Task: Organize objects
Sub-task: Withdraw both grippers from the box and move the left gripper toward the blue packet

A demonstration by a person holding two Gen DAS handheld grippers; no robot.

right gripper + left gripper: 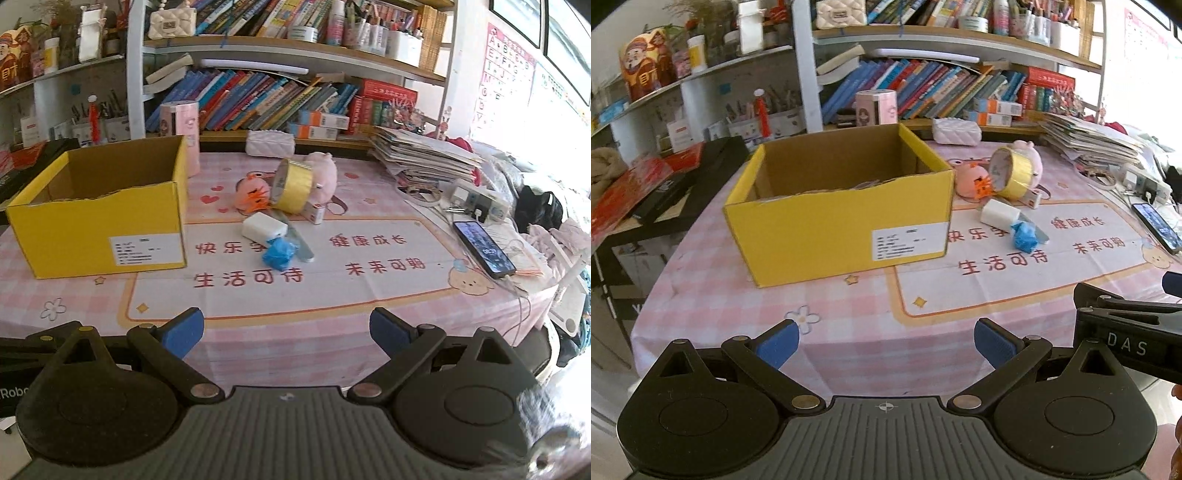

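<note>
The yellow cardboard box [99, 218] stands open-topped on the left part of the desk [332, 332], which wears a pink checked cloth with a printed mat; the box serves as the landmark here. Its near wall carries a white label, and what lies inside cannot be made out. Just behind the box's far right corner stands a pink cylinder [181, 134]. Right of the box, apart from it, lies a small heap: an orange-striped pink toy [253, 194], a roll of gold tape [291, 184] tilted on its edge against a pink plush [323, 173], a small red-and-white box [315, 213] at the plush's front, a white block [264, 226] and, nearest the front, a crumpled blue wrapper [279, 253]. Farther right of the box, near the desk's edge, a phone [484, 249] lies face up.

The left gripper [886, 347] hovers over the desk's near edge in front of the box, fingers spread wide, holding nothing. The right gripper [286, 332] hangs level with it, to the right, likewise spread and empty.
</note>
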